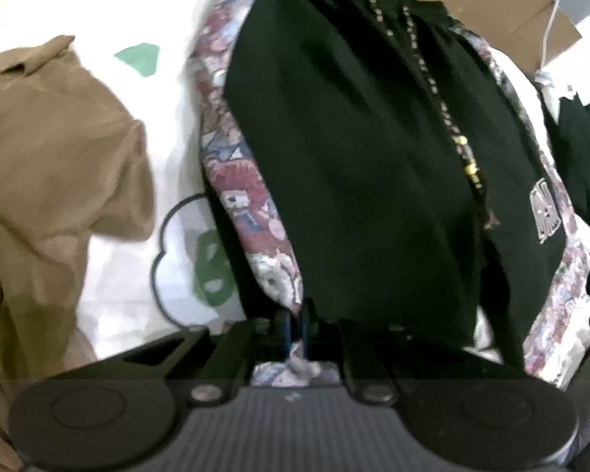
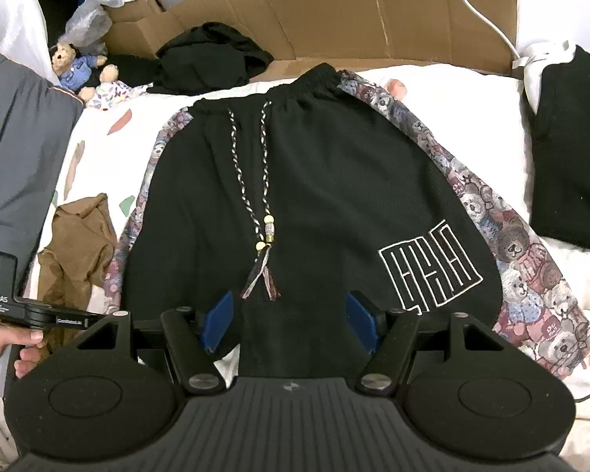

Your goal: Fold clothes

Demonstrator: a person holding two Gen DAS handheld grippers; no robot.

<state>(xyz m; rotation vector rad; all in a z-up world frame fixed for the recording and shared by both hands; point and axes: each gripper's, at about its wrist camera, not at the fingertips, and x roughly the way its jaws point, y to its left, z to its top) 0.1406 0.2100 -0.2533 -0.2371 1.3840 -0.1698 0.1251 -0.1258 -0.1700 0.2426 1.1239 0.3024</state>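
Black shorts [image 2: 318, 181] with teddy-bear patterned side stripes, a braided drawstring [image 2: 265, 181] and a white logo [image 2: 428, 271] lie spread flat on a white printed bed sheet [image 2: 503, 133], waistband far from me. My right gripper [image 2: 291, 320] hovers open over the near hem, blue pads apart on either side of the crotch. In the left wrist view the shorts [image 1: 354, 165] fill the middle, and my left gripper [image 1: 295, 328] is shut on the patterned stripe at the left hem corner.
A crumpled brown garment [image 1: 47, 181] [image 2: 78, 251] lies left of the shorts. Another black garment [image 2: 570, 149] sits on the right, a black heap [image 2: 212, 59] and flattened cardboard [image 2: 373, 11] behind. A teddy bear [image 2: 76, 69] and a grey cushion [image 2: 15, 157] are at left. A hand [image 2: 4, 348] holds the left gripper.
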